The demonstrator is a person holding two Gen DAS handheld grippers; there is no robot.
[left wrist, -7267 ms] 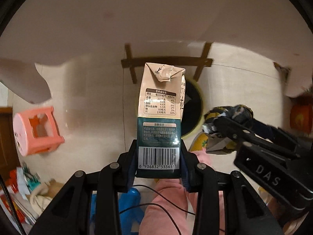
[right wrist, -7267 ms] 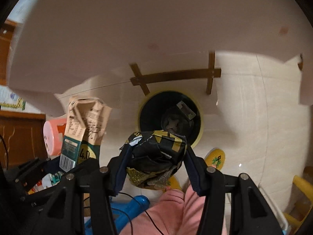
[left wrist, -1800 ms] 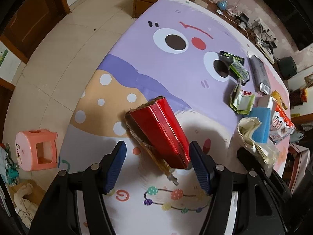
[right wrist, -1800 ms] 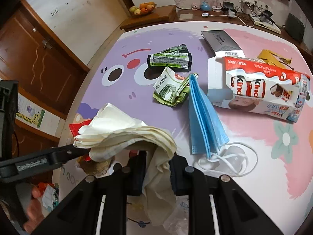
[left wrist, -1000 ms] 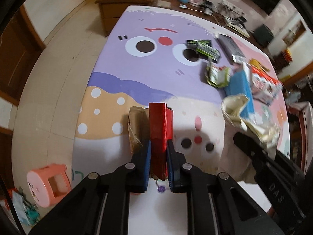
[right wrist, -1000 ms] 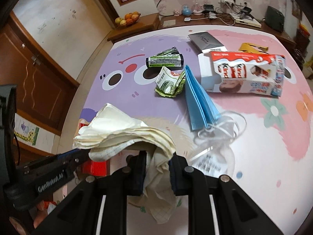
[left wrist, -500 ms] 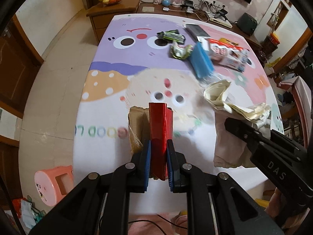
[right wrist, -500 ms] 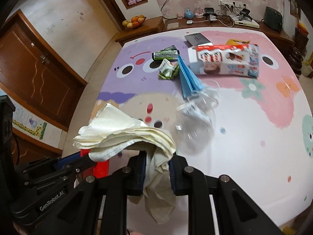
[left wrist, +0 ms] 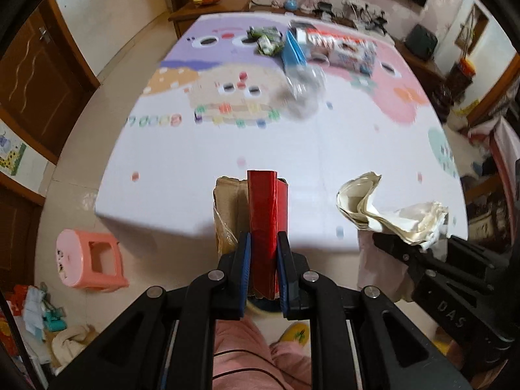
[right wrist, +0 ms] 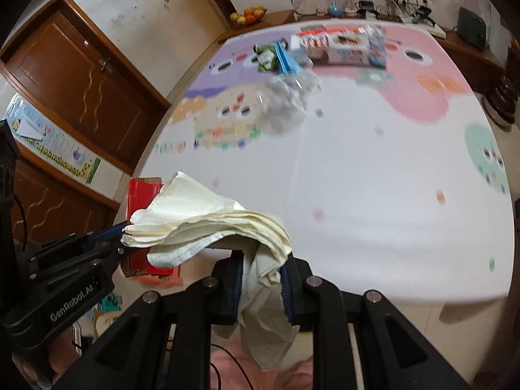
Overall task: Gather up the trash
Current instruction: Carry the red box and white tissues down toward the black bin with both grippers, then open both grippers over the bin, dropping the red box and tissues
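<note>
My left gripper is shut on a flattened red box with brown cardboard stuck to its left side, held upright just off the table's near edge. My right gripper is shut on a wad of crumpled cream paper, which droops between the fingers. In the left wrist view the paper hangs to the right of the red box. In the right wrist view the red box shows at the left behind the paper. More trash lies at the table's far end: a Kinder box, a blue mask, green wrappers and a clear plastic bag.
The cartoon-printed table stretches away ahead of both grippers. A pink stool stands on the tiled floor at the left. A person's pink trouser leg and a yellow slipper are below the grippers. Wooden doors line the left wall.
Both grippers have pulled back over the table to its near edge, so the remaining trash now lies far ahead. The holds on the red box and the paper are unchanged.
</note>
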